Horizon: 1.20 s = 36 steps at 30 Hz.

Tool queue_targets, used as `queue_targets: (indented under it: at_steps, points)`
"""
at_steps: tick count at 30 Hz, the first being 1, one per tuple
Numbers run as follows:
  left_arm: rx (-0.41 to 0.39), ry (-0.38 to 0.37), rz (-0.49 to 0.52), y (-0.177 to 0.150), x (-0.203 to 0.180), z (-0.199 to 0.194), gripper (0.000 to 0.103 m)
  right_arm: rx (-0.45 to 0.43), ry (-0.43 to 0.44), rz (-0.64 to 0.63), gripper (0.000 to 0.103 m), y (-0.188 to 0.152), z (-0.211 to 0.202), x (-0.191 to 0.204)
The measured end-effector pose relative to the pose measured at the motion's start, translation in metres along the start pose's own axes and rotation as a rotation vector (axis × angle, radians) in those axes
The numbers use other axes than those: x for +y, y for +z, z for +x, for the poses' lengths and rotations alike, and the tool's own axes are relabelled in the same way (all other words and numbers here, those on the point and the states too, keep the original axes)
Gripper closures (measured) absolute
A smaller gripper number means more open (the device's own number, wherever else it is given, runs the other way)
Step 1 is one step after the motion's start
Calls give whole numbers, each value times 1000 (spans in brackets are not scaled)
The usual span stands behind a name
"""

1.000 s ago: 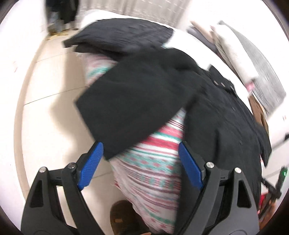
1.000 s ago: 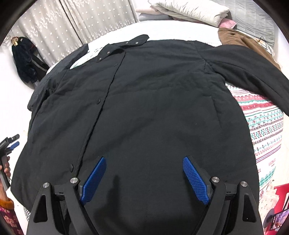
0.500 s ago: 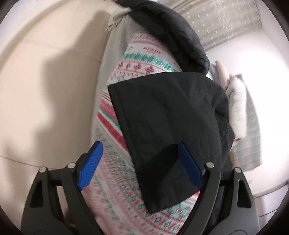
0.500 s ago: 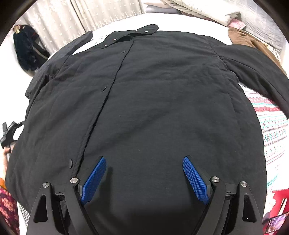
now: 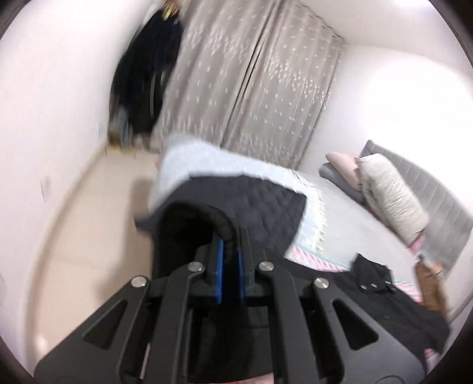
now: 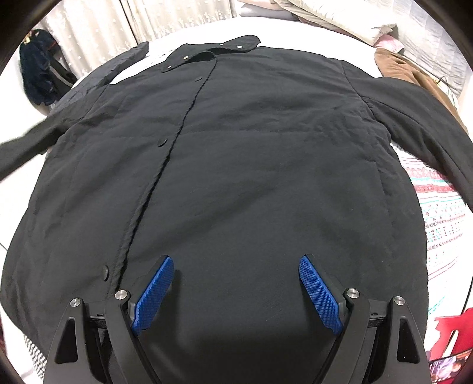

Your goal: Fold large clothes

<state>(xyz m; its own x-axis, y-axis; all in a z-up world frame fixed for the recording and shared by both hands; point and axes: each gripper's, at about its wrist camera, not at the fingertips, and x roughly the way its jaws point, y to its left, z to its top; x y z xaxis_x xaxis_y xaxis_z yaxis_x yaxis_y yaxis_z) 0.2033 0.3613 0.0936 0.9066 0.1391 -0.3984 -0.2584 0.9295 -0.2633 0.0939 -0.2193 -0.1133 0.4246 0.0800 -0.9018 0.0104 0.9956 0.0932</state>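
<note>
Black quilted fabric covers most of the right wrist view: a long snap-front coat (image 6: 251,165) lies spread face up across the bed (image 6: 437,212), collar toward the curtain (image 6: 97,26), hem toward the camera. Its placket runs down left of centre, with round snaps showing along it and metal ones on the collar tab. No brand, label or readable writing shows on the coat or anywhere else in either view.

The right tool (image 6: 235,292) hangs over the lower front of the coat with its blue pads wide apart and nothing between them.

In the left wrist view the left tool (image 5: 230,267) has its blue pads brought together on the coat's sleeve cuff (image 5: 217,224), whose rolled black edge arches up out of the pinch. The picture is blurred. Beyond it another dark quilted garment (image 5: 266,203) lies on a pale blanket (image 5: 212,162) at the bed's far corner. Folded bedding (image 5: 390,195) is stacked against the grey headboard (image 5: 434,192), and dark clothing (image 5: 147,73) hangs on the wall beside the curtain.

The bedspread (image 6: 440,206) carries red, green and white patterned bands.
</note>
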Motion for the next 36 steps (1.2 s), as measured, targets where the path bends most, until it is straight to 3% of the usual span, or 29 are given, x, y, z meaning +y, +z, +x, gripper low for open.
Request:
queue_targets:
  at_steps: [3, 5, 8, 11, 12, 13, 15, 20, 23, 24, 30, 33, 36]
  points:
    - [-14, 114, 105, 27, -4, 24, 93, -1, -5, 15, 15, 2, 4, -3]
    - [23, 180, 128, 31, 0, 48, 93, 7, -5, 28, 15, 2, 8, -6]
    - [107, 308, 144, 18, 11, 93, 92, 16, -7, 41, 15, 2, 16, -9]
    - [172, 405, 160, -1, 7, 109, 87, 22, -15, 30, 15, 4, 17, -12]
    - [173, 416, 161, -5, 6, 103, 77, 23, -20, 25, 15, 5, 17, -13]
    - [178, 406, 161, -11, 4, 102, 56, 24, -23, 22, 15, 6, 16, -14]
    - [185, 352, 160, -21, -2, 91, 34, 21, -27, 27, 15, 6, 12, -19]
    - [231, 214, 219, -39, -43, 67, 29, -8, -52, 51, 15, 10, -3, -39]
    - [303, 65, 247, -63, -84, 48, 22, -29, -56, 82, 15, 9, -11, -49]
    - [337, -10, 268, -78, -106, 38, 22, -37, -54, 87, 15, 9, -13, -52]
    - [488, -290, 349, -158, -205, 7, 15, -89, -31, 71, 15, 16, -14, -55]
    - [544, -367, 421, -210, -246, 7, 15, -150, 1, 62, 15, 31, -7, -57]
    - [632, -405, 518, -264, -256, 15, 15, -189, -24, 37, 15, 32, 10, -63]
